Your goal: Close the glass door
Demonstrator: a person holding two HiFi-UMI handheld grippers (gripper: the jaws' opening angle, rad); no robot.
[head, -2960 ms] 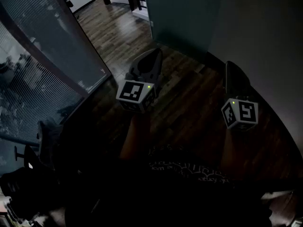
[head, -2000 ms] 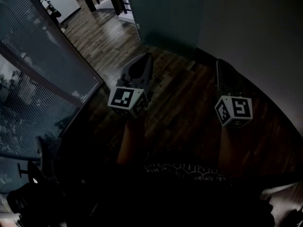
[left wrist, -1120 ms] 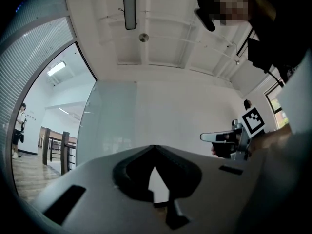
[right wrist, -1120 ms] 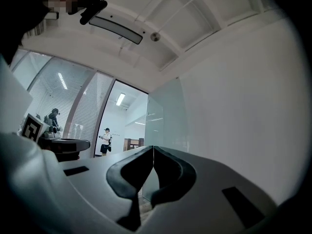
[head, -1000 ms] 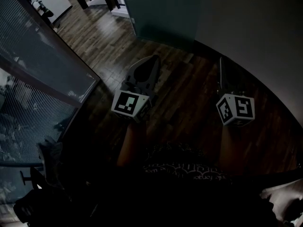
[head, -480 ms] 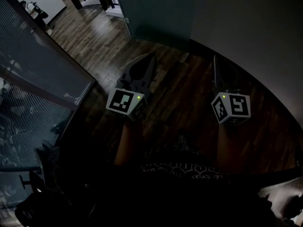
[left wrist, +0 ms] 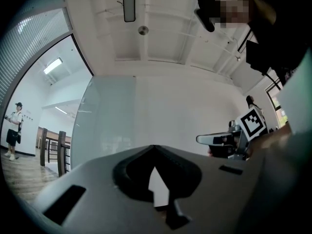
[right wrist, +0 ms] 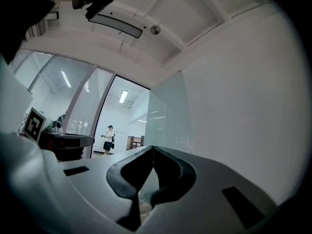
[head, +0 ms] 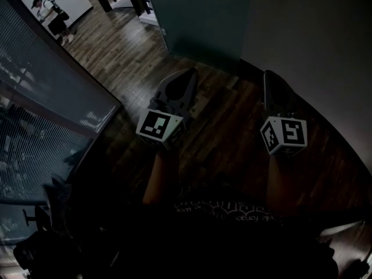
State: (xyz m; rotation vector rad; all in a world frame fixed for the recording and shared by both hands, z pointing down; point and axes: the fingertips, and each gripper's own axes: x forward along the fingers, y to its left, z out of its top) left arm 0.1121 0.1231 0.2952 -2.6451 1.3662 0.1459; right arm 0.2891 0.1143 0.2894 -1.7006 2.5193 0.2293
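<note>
Tongs both pinched closed, empty: my left tongs [head: 187,77] and right tongs [head: 268,85] over dark wooden plank floor [head: 125,51]; frosted pale glass door [head: 200,16] far ahead.

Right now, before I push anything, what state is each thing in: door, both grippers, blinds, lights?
glass door: open, touched by neither gripper.
left gripper: shut, nothing between the jaws.
right gripper: shut, nothing between the jaws.
blinds: lowered.
hall light: on.
</note>
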